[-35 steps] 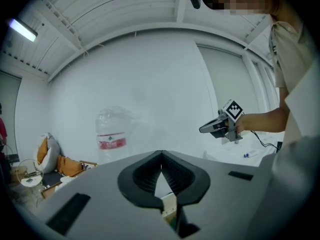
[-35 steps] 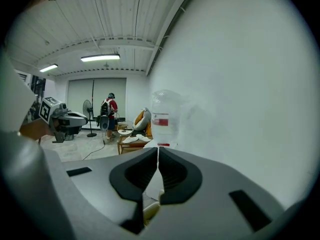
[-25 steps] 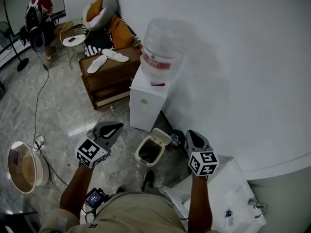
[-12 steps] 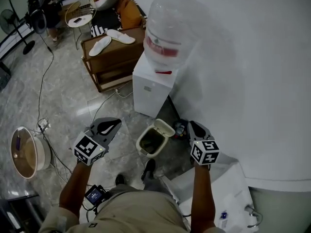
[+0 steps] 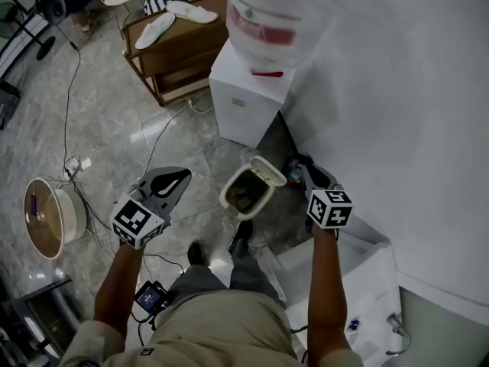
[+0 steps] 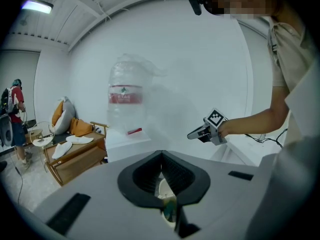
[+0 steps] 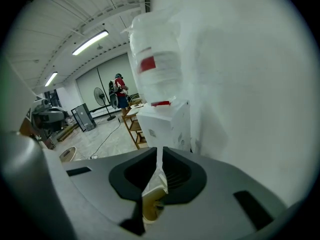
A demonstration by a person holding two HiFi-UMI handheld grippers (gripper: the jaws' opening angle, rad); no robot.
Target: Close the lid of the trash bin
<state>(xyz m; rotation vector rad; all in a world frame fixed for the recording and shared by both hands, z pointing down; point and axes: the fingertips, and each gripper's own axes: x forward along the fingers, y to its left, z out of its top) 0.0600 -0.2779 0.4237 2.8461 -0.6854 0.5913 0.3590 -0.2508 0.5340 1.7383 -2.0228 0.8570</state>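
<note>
Cream plastic trash bin [image 5: 243,194] stands on the grey stone floor [image 5: 114,121], just in front of the white water dispenser [image 5: 248,102] and near the wall. Its lid [image 5: 270,171] is tipped up and back on the far rim, so the mouth is open.

Step in hand: approach. No contact with the lid yet.

- right gripper [image 5: 304,174]: jaws drawn together to a thin slit, nothing held. It hovers just beside the lid, on the wall side.
- left gripper [image 5: 174,182]: jaws likewise closed together and empty, held well apart from the bin on its other side.

Next move, by my reading: bring the right gripper behind or over the raised lid edge and push it forward and down until it seats on the rim (closed jaws should serve as a blunt pusher, no grasp needed). The bin looks light and may slide if pushed sideways.

Against half a second ago: the person has stepped nearer, the bin sits higher in the head view, and the right gripper has closed most of its gap to the lid. Lid is as open as it was.
</note>
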